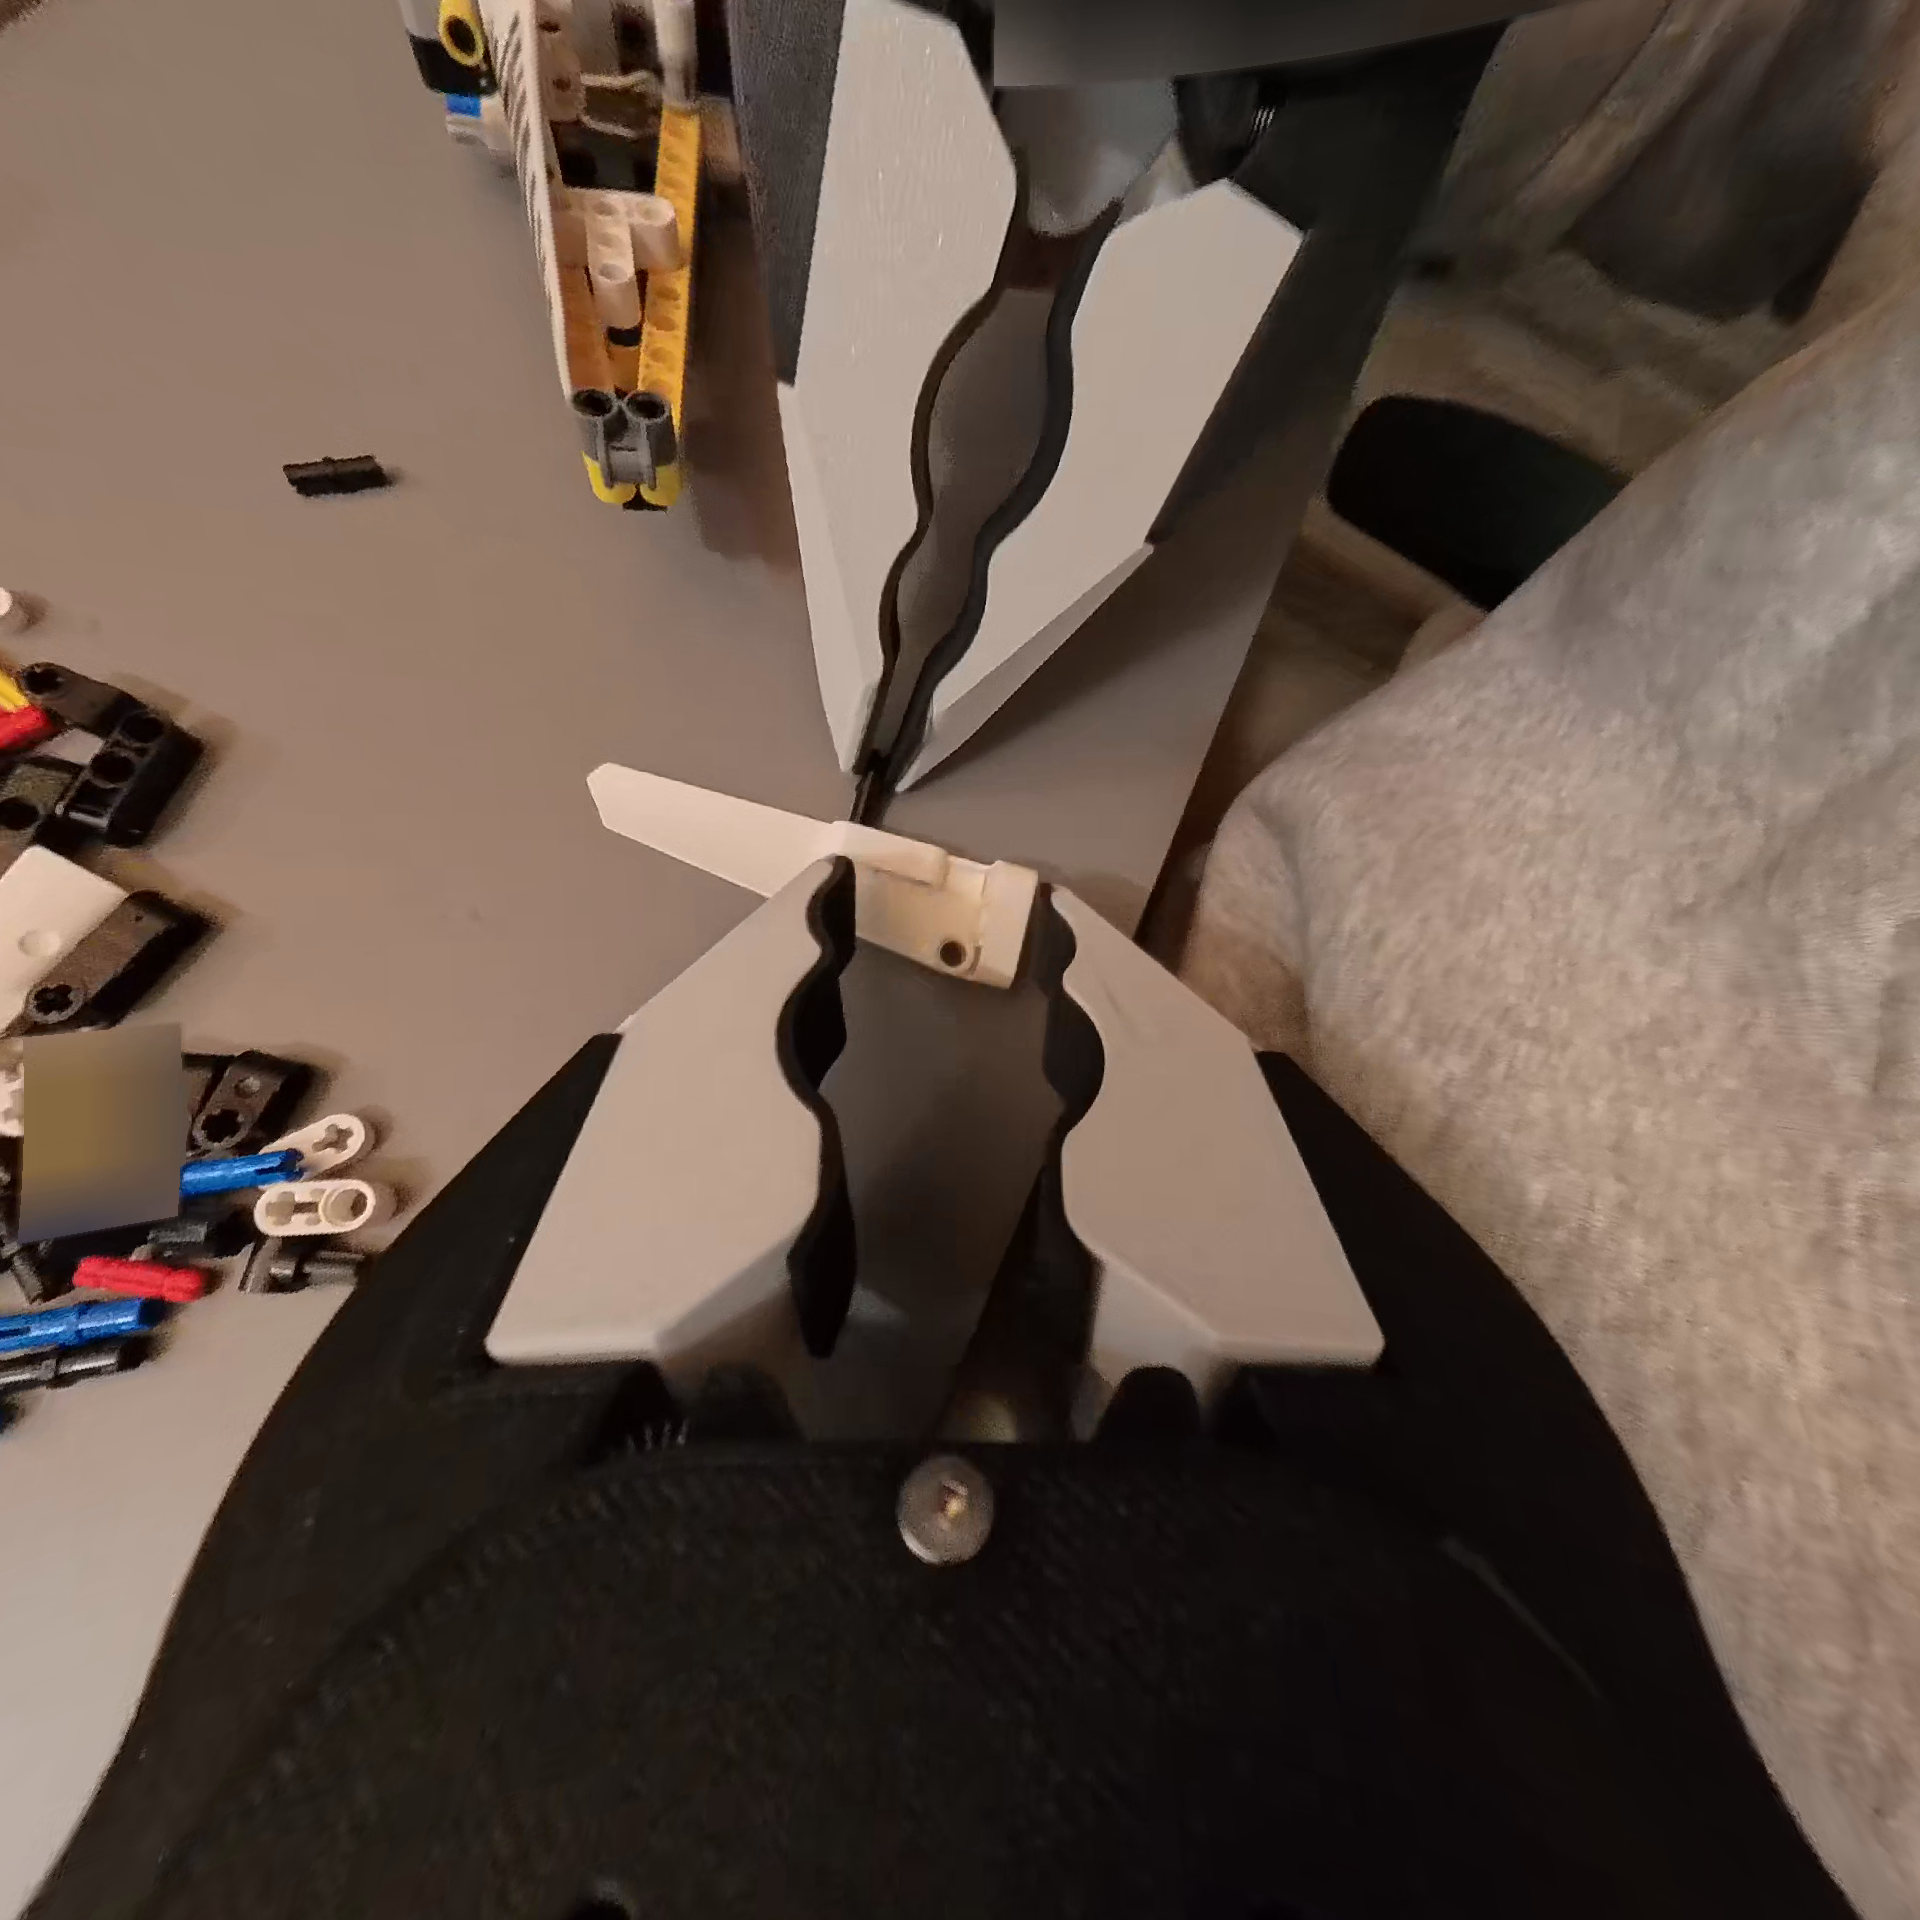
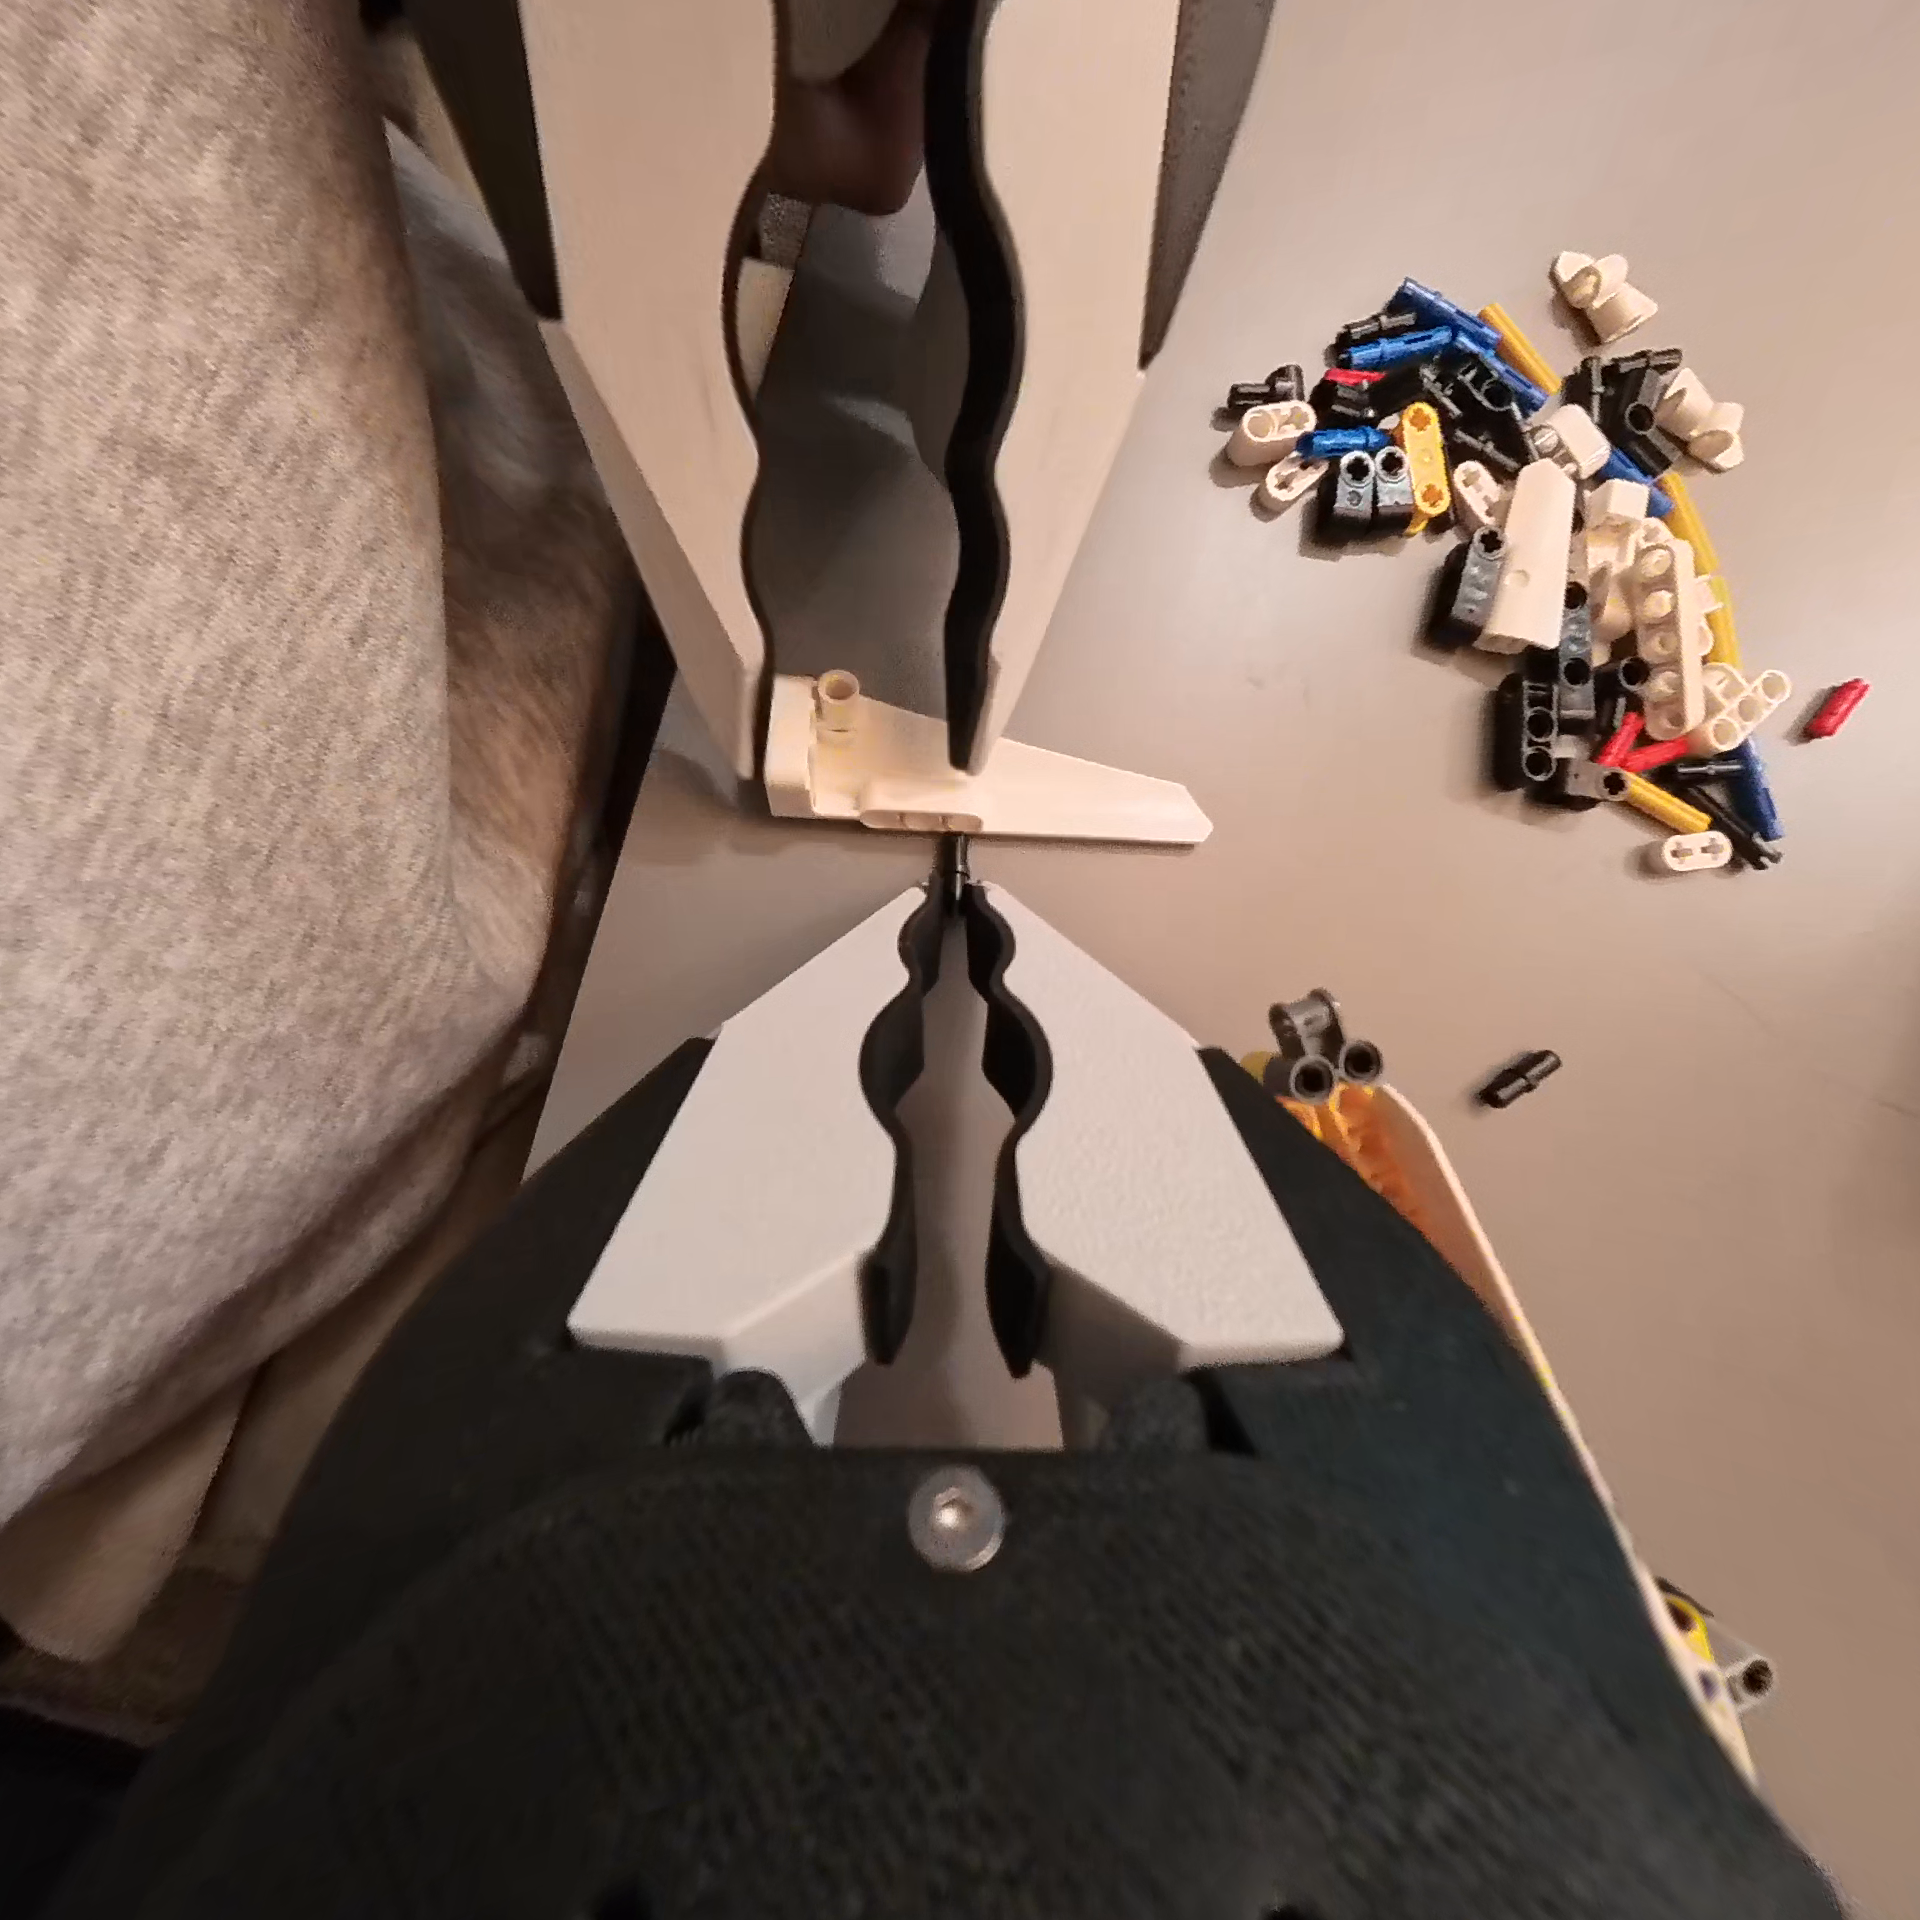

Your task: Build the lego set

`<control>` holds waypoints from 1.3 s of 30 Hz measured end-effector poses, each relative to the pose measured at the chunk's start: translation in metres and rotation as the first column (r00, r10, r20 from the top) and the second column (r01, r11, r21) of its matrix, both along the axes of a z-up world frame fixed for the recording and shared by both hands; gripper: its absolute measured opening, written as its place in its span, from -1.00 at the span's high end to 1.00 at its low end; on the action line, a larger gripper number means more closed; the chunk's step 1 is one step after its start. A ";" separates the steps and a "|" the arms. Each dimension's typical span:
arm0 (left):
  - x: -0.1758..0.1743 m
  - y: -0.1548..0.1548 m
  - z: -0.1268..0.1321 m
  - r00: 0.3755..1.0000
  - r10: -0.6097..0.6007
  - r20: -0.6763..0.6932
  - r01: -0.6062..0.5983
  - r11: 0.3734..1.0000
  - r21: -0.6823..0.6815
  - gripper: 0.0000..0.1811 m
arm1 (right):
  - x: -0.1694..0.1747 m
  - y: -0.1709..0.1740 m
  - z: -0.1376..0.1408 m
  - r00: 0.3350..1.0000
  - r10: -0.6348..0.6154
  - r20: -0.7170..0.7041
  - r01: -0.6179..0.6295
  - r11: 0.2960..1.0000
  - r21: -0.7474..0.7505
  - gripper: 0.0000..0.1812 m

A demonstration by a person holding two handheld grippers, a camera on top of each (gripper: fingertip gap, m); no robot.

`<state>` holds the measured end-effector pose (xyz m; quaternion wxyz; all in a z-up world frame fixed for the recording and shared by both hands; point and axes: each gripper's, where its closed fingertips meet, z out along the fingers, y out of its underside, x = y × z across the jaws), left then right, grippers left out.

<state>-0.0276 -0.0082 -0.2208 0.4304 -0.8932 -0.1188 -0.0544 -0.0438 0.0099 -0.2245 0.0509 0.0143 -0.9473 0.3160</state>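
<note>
Grippers meet tip to tip over the grey tabletop point(image 2: 1299, 187), close by the table edge w/ a grey-clothed person beside it. Left gripper point(image 1: 940, 914) is clamped on the thick end of a white wing-shaped lego panel point(image 1: 727, 821), w/ the tapered end sticking out sideways. Right gripper point(image 2: 951, 896) is pinched on a small black lego pin point(image 2: 953, 868), whose tip is touching the panel's edge. Farther off, a yellow-and-white part-built lego model point(image 1: 623, 270) and a mixed pile of loose lego pieces point(image 2: 1538, 540) are seen on the table, w/ one stray black pin point(image 2: 1519, 1078) apart.
</note>
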 end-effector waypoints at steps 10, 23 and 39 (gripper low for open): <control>-0.004 0.004 -0.003 1.000 0.019 -0.005 -0.019 1.000 0.008 0.64 | 0.001 -0.001 0.003 1.000 -0.027 -0.004 0.027 0.999 -0.040 0.98; -0.013 0.004 -0.004 0.994 0.099 0.047 -0.099 0.995 0.001 0.75 | -0.003 -0.002 0.003 0.974 -0.218 0.064 0.221 0.974 -0.057 0.98; -0.026 0.001 -0.002 0.948 0.223 0.227 -0.236 0.971 0.029 0.89 | -0.008 -0.010 0.002 0.837 -0.461 0.295 0.523 0.833 -0.182 0.98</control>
